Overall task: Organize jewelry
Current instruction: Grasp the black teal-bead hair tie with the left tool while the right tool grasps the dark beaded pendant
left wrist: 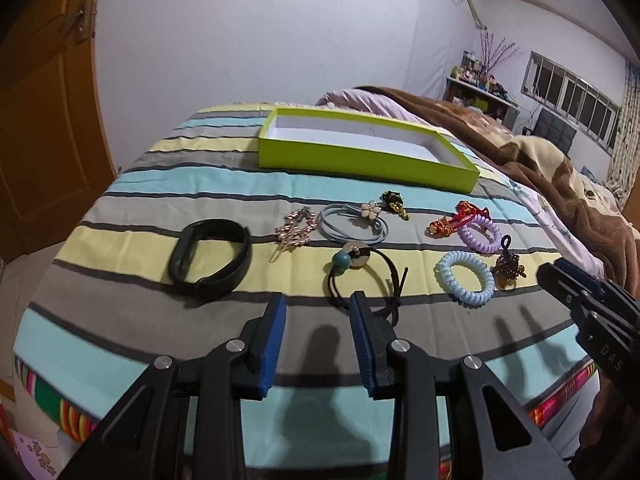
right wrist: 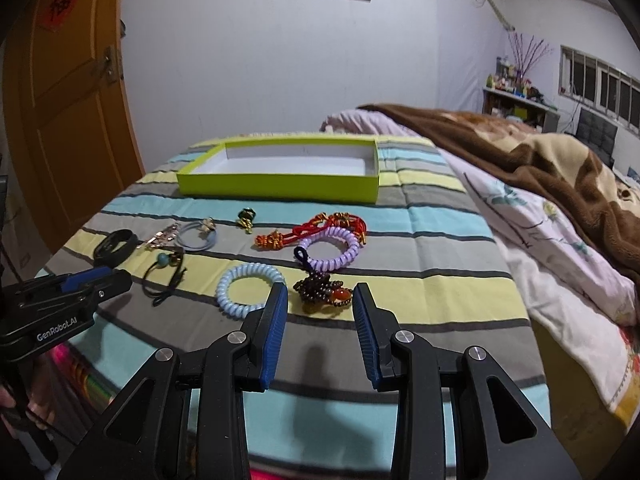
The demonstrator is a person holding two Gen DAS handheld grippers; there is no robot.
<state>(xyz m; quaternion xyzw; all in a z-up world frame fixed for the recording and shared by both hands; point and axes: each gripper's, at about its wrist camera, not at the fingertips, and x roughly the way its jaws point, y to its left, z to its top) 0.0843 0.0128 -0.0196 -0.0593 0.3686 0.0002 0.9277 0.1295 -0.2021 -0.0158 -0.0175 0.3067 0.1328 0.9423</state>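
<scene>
A scatter of jewelry lies across the middle of both views on a striped bedspread, in front of a lime-green box whose white inside holds nothing.

In the right wrist view, the dark beaded charm sits just beyond the right gripper, centred in the wide gap between its blue pads, touching neither. The pale blue coil tie lies just left of the left pad, the lilac coil tie behind the charm, and the red-and-gold knotted piece further up.

In the left wrist view, the black cord tie with a teal bead lies just past the left gripper, its loop partly behind the right pad; the jaws stand wide apart, gripping nothing. The black band is at left centre, the pink beaded clip and grey flower tie above.

"GenRobot.AI" is printed on the left gripper's body at the right wrist view's lower left; "DAS" shows on the right gripper at the left wrist view's right edge.
</scene>
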